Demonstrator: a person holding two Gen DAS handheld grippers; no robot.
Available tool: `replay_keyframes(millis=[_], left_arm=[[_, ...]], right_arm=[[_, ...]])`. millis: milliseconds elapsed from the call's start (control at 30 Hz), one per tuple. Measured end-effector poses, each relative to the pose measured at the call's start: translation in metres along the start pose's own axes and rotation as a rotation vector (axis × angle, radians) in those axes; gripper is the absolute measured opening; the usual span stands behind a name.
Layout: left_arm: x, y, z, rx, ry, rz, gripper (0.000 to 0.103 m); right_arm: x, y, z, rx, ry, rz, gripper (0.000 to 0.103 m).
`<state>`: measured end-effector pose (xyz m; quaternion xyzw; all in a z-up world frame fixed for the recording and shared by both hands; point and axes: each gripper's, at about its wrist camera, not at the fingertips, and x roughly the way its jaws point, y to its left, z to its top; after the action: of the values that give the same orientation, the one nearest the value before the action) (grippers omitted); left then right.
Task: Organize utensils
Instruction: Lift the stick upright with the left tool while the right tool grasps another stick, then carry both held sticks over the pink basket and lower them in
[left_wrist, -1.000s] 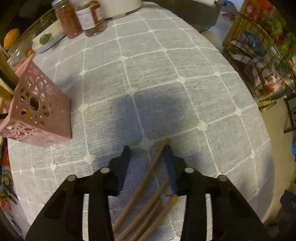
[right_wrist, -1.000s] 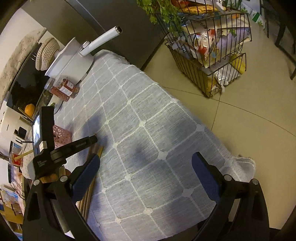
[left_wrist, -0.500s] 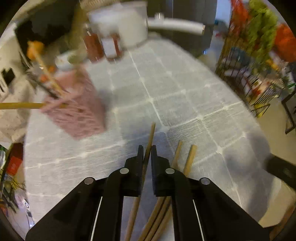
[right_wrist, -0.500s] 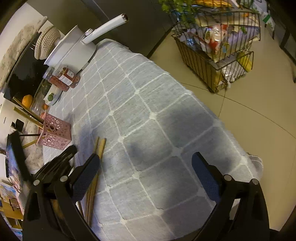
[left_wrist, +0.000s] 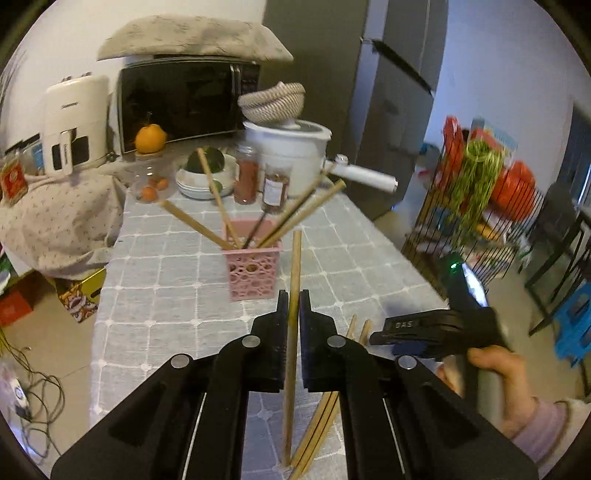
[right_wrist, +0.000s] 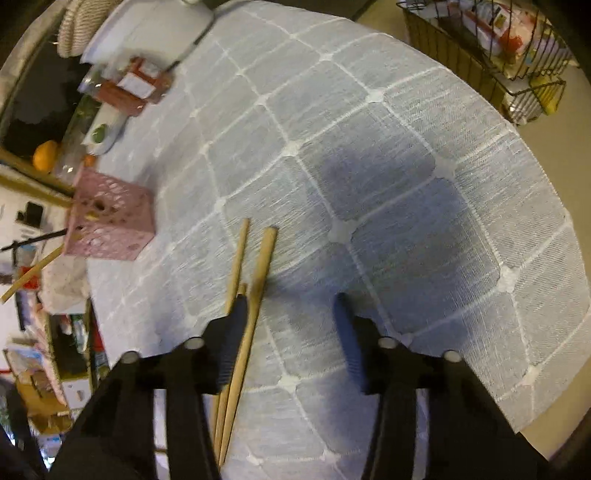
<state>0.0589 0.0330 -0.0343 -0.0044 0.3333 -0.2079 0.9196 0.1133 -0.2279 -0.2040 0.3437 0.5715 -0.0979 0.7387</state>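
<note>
My left gripper (left_wrist: 291, 295) is shut on a wooden chopstick (left_wrist: 294, 266) and holds it upright above the table. Its tip points toward the pink perforated holder (left_wrist: 252, 271), which holds several chopsticks leaning outward. More wooden chopsticks (left_wrist: 325, 410) lie on the grey checked tablecloth below. In the right wrist view my right gripper (right_wrist: 288, 306) is open just above the loose chopsticks (right_wrist: 255, 280); its left finger is beside them. The pink holder (right_wrist: 110, 221) sits to the left there.
Two spice jars (left_wrist: 258, 181), a white pot (left_wrist: 288, 147), a bowl of fruit (left_wrist: 203, 177) and a microwave (left_wrist: 184, 99) stand at the table's far end. A wire rack (left_wrist: 480, 206) stands on the floor to the right. The table edge (right_wrist: 546, 402) is near.
My left gripper shut on one chopstick and lifted it, tilting up to face the holder. My right gripper dropped down over the loose chopsticks and narrowed somewhat.
</note>
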Motion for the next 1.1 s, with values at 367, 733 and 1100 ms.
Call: replay_keyframes(millis=[367,733,1100], left_arm=[[-0.014,0.019,0.002,-0.03,-0.03,-0.011,0.005],[-0.027,0.034,0.008,-0.079,-0.068,0.002,0.005],[-0.063,0.047,0.023,-0.139,-0.156,0.001,0.005]], right_arm=[[0.018,0.033,0.015,-0.029,0.017,-0.082,0.014],[-0.012,0.033,0.005,-0.024,-0.114,0.13,0.008],[-0.125,0.053,-0.048,-0.279,-0.377,0.245,0.008]])
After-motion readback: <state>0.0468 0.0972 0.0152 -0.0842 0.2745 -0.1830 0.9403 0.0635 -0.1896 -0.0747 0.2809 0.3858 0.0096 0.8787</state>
